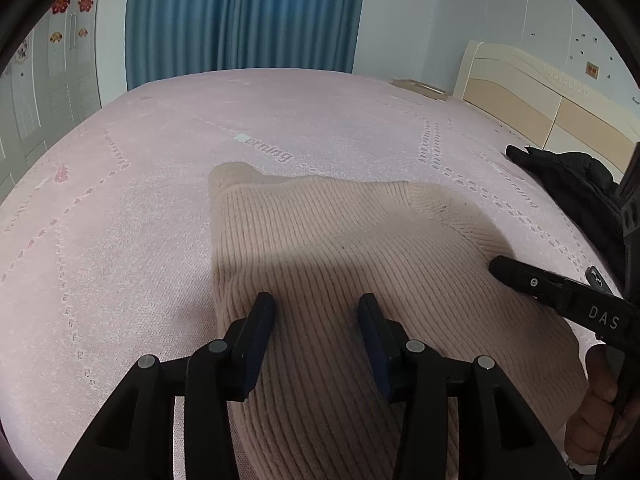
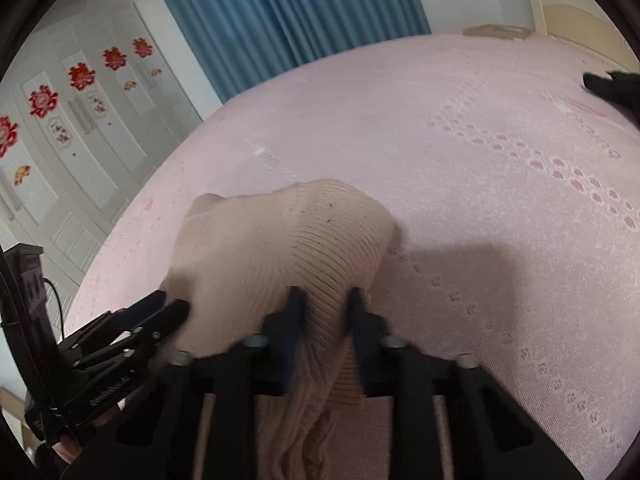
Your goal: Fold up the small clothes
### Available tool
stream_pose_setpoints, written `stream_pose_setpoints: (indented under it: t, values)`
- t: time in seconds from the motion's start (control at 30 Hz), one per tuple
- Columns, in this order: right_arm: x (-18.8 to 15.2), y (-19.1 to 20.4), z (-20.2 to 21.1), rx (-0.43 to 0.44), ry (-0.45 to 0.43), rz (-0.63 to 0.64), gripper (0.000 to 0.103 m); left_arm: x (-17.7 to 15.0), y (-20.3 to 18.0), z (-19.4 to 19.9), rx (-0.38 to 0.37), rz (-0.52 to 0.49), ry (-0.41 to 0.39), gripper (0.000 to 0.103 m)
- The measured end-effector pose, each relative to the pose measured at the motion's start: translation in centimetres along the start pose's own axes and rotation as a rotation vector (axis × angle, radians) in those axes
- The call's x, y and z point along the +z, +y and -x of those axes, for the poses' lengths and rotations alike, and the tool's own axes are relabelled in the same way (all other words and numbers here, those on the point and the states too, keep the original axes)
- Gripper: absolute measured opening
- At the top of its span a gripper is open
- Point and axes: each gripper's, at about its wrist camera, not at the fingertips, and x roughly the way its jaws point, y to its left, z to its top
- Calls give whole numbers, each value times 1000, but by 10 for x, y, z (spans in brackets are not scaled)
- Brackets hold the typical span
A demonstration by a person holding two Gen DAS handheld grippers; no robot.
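A beige ribbed knit sweater (image 1: pixel 320 232) lies partly folded on the pink bed cover (image 1: pixel 160 160). My left gripper (image 1: pixel 316 320) is open over the sweater's near part, and the knit runs under the gap without being pinched. In the right wrist view the sweater (image 2: pixel 280 240) rises in a bunched ridge, and my right gripper (image 2: pixel 326 308) is shut on that bunch at its right side. The left gripper (image 2: pixel 172 312) shows at the sweater's left edge there. The right gripper (image 1: pixel 498 266) reaches in from the right in the left wrist view.
A black jacket (image 1: pixel 572 176) lies at the bed's right side, near a cream headboard (image 1: pixel 520 92). A blue curtain (image 1: pixel 240 20) hangs behind the bed, and a white wardrobe (image 2: pixel 80 120) with red decorations stands on the left. A hand (image 1: pixel 600 400) holds the right gripper.
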Motion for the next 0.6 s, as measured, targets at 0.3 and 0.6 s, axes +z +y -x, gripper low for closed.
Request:
stream_pose_setpoints:
  t: [0.3, 0.6]
  values:
    - [3, 2, -2, -68, -24, 38, 9, -3, 0, 5, -1, 0, 8, 42]
    - [1, -2, -2, -105, -21, 29, 18, -6, -3, 14, 3, 0, 23, 43]
